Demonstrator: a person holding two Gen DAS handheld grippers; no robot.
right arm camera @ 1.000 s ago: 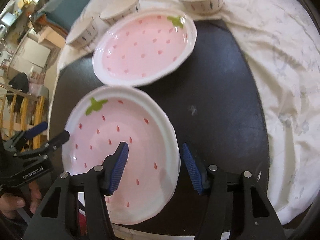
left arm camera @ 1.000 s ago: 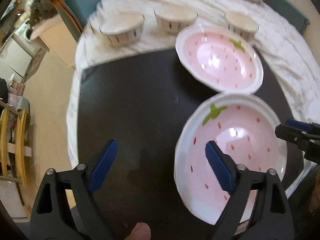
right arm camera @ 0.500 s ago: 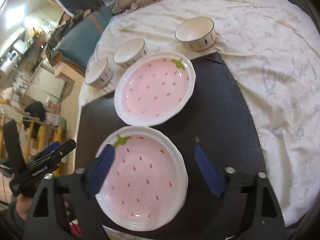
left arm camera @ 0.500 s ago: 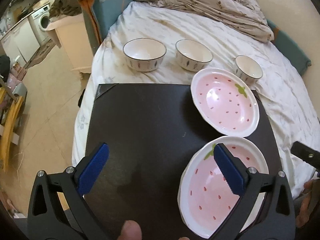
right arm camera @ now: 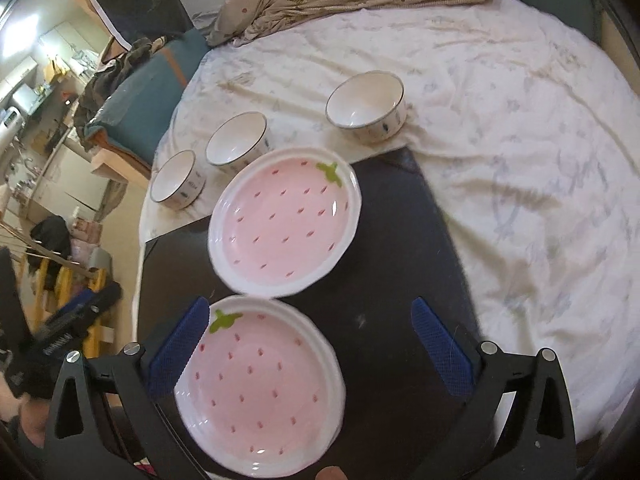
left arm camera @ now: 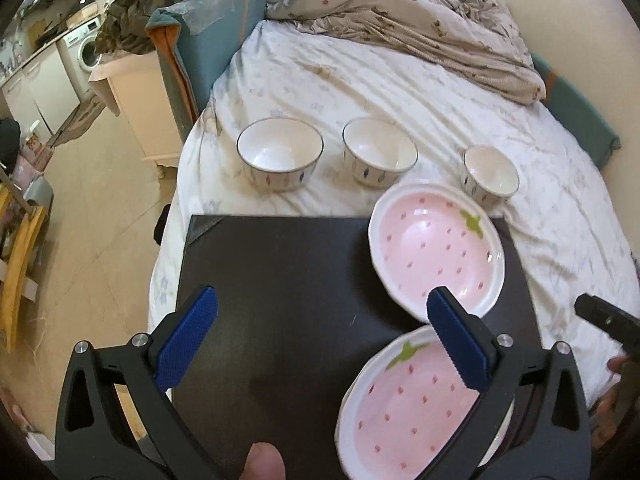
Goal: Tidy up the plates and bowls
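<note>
Left tongs [left arm camera: 322,344] hang above the board's [left arm camera: 280,280] near left part, blades wide apart and empty. Beyond the board's far edge three bowls [left arm camera: 280,152] stand in a row on the bed [left arm camera: 400,88]. On the board's right side lie two plates: far plate [right arm camera: 284,220] and near plate [right arm camera: 260,392], rims seemingly just touching, though blur hides it. Right tongs [right arm camera: 310,346] hover over the near plate, also spread and empty. Nothing looks stacked yet; the next move probably calls for closing on one plate's rim to lift it onto the other.
</note>
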